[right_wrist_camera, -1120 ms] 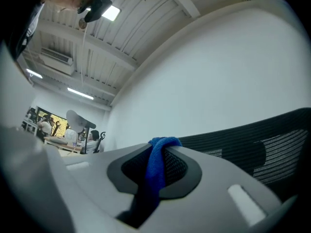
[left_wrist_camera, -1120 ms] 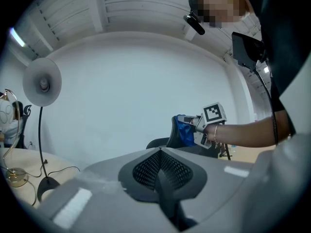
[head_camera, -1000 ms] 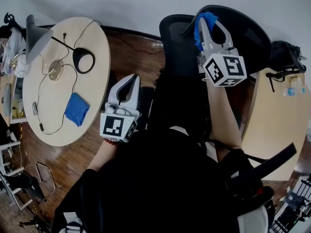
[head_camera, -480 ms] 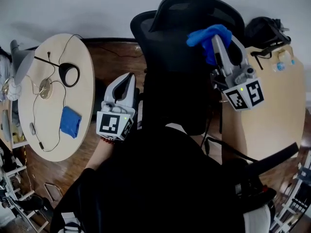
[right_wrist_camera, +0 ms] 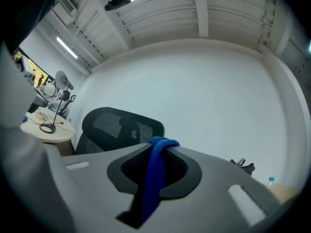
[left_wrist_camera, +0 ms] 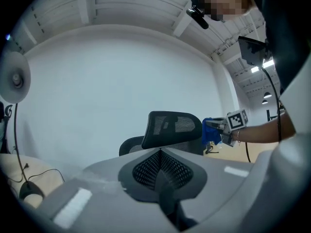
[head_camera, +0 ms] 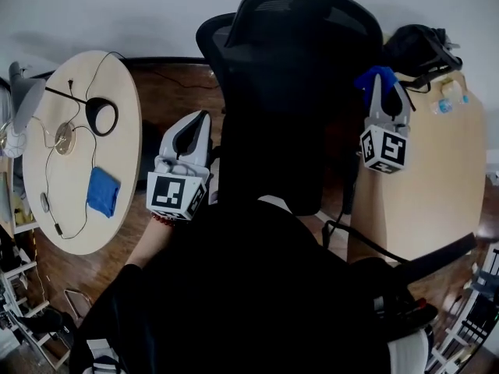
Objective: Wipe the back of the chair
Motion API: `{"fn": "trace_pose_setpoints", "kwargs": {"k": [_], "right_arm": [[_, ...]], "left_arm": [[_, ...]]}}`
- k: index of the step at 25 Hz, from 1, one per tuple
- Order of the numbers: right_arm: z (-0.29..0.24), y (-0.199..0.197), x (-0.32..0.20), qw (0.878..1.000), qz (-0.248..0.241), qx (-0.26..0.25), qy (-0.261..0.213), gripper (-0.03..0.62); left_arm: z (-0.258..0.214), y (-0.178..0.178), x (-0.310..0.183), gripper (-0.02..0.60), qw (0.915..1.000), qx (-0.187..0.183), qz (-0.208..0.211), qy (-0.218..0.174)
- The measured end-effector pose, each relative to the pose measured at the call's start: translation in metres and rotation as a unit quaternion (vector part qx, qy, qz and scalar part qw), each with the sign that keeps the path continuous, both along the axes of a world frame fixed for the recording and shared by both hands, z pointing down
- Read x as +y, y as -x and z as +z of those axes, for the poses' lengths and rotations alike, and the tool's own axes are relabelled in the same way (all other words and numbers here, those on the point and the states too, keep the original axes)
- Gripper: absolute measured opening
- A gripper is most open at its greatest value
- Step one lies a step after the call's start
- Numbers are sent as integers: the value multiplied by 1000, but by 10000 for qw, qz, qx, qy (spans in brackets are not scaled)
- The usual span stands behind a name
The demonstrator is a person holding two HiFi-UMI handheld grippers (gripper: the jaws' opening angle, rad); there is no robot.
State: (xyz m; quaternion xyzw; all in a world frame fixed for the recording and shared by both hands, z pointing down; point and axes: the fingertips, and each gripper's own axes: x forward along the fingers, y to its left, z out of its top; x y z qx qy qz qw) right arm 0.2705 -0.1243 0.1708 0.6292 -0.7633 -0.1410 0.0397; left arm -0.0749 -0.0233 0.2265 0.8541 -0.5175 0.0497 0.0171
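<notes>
The right gripper (head_camera: pixel 380 82) is clamped on a blue cloth (right_wrist_camera: pixel 154 178), judged soft and limp, beside the stiff mesh chair back (head_camera: pixel 288 84); the left gripper (head_camera: pixel 196 127) is closed, empty.

Right gripper (head_camera: pixel 383 89) with blue cloth (head_camera: pixel 370 78) slid rightward to chair (head_camera: pixel 296 68) back's right edge

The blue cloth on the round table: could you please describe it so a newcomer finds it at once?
Find the round pale table at the head view's left. Below the lamp's black ring base lies a folded blue cloth, flat and the only blue thing there; the other blue cloth is clamped in the right gripper.
</notes>
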Motion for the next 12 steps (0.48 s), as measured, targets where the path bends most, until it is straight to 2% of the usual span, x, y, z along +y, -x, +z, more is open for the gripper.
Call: {"fn": "trace_pose_setpoints", "kwargs": {"k": [5,8,10,12], "right_arm": [[-5,17,-25,9995,102,60,-286,43],[-3,38,-34,9973,59,592,-436,43],[3,63,-43,9945,-156,969,-371,43],[6,87,-54,9924,-431,1093,-372,43]], "left_arm": [[1,8,-3,6,9998,-35,-162,108],[2,16,-3,6,9991,-72,-356,228],[4,21,-3,6,9989,-98,-404,238],[5,26,-3,6,9985,-134,-454,284]]}}
